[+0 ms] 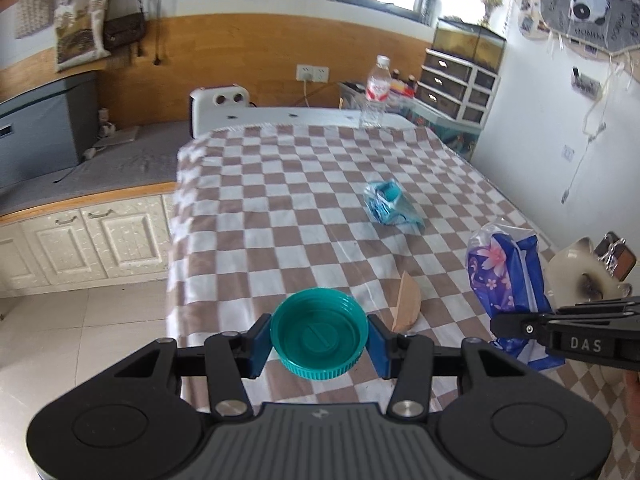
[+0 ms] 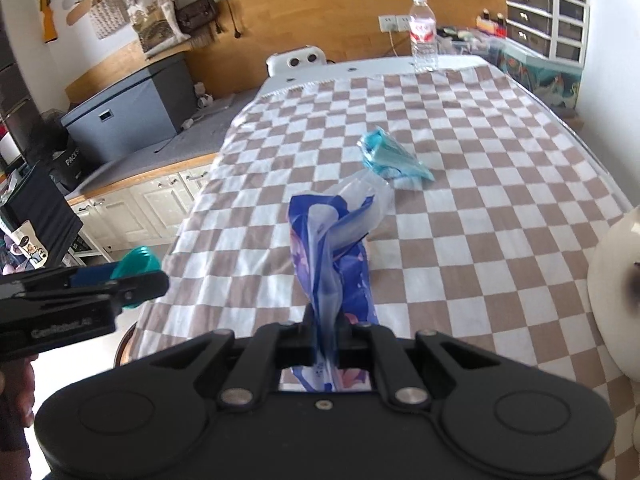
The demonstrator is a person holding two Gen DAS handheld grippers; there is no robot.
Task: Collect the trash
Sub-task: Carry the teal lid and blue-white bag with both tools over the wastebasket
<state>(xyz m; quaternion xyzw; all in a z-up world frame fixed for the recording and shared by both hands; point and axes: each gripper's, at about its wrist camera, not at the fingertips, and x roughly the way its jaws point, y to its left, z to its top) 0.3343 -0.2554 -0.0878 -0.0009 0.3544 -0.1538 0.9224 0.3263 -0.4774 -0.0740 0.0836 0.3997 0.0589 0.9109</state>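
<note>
My left gripper (image 1: pixel 319 340) is shut on a teal plastic lid (image 1: pixel 319 334), its hollow side up, held above the near left corner of the checked tablecloth (image 1: pixel 280 184). The same lid (image 2: pixel 136 266) shows at the left of the right wrist view. My right gripper (image 2: pixel 326 332) is shut on the neck of a blue flowered plastic bag (image 2: pixel 332 256), lifted over the cloth; the bag (image 1: pixel 504 272) hangs at the right in the left wrist view. A crumpled light-blue wrapper (image 1: pixel 390 204) (image 2: pixel 390 158) lies mid-table. A brown paper scrap (image 1: pixel 406 302) lies near the lid.
A clear water bottle (image 1: pixel 376 92) (image 2: pixel 423 34) stands at the table's far edge. A cream ceramic cat figure (image 1: pixel 580 272) (image 2: pixel 616 280) sits at the near right. Drawers (image 1: pixel 456 84) and a low cabinet (image 1: pixel 80 240) flank the table. A person's hand (image 2: pixel 16 400) holds the left gripper.
</note>
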